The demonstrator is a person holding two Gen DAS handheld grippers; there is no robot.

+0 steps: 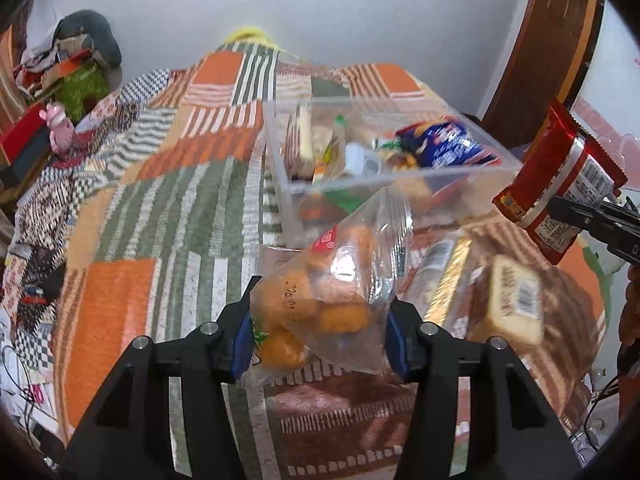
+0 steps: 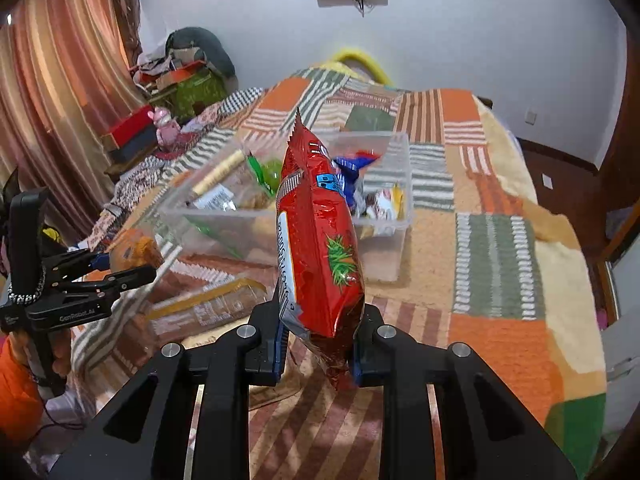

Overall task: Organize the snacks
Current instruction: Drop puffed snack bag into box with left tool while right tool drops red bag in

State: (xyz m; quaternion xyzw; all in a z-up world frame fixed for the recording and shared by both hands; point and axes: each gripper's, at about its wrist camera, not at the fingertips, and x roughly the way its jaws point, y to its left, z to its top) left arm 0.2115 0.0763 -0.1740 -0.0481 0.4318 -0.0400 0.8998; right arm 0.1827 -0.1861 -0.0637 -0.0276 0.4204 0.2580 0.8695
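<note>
While both packs hang over the bed:
Left claw (image 1: 320,334): clamps clear bag (image 1: 332,292).
Right claw (image 2: 318,350): pinches red pack (image 2: 320,240) low; may slip short of bin (image 2: 384,216).

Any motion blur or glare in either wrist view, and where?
Left wrist view: the clear bin and the loose snacks beside it are smeared by motion blur, while the clear bag of orange snacks in the left hand-held gripper stays fairly sharp. Right wrist view: the red packet in the right hand-held gripper shows foil glare; the bin contents are blurred. Both views bend and darken at the edges.
</note>
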